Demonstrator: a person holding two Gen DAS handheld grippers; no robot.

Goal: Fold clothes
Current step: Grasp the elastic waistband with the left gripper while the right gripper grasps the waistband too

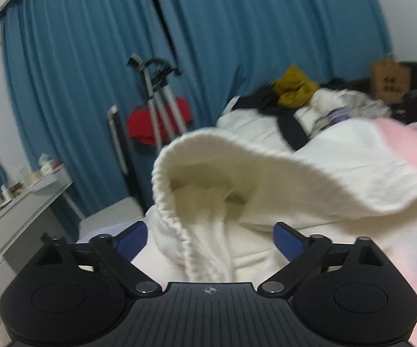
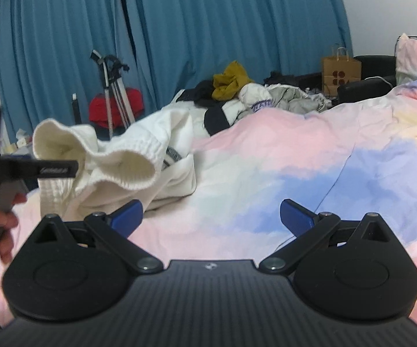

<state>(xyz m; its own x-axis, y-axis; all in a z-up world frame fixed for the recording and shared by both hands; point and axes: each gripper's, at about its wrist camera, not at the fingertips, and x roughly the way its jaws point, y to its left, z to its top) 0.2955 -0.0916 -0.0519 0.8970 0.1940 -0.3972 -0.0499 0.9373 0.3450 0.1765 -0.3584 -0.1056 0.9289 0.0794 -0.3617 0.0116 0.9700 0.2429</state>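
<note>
Blue pleated curtains (image 2: 208,29) close off the back of the room, and in front of them lies a bed under a pastel pink, blue and cream duvet (image 2: 295,156). On its left side sits the white knitted garment with a ribbed cuff (image 2: 98,156), bunched up and partly lifted off the cover. The left gripper (image 1: 209,235) has its blue-padded jaws spread wide, with the garment's ribbed edge (image 1: 179,231) drooping between them; whether either pad touches the cloth is hidden by the folds. Much of this close view is filled by the blurred, curled cuff, so the bed beyond is mostly cut off.

The right wrist view shows what the left cannot: the left gripper from the side (image 2: 60,169), its black finger reaching into the white cloth, with a person's hand (image 2: 3,222) on the handle, cut by the frame edge. The right gripper (image 2: 211,217) hovers over bare duvet, jaws wide and holding nothing.

Farther back, a heap of unfolded clothes (image 2: 266,98) is topped by a mustard-yellow piece (image 2: 228,82). A brown paper bag with handles (image 2: 340,72) stands behind it; its contents cannot be seen. At the left, a grey table (image 1: 20,202) carries small blurred bottles.
</note>
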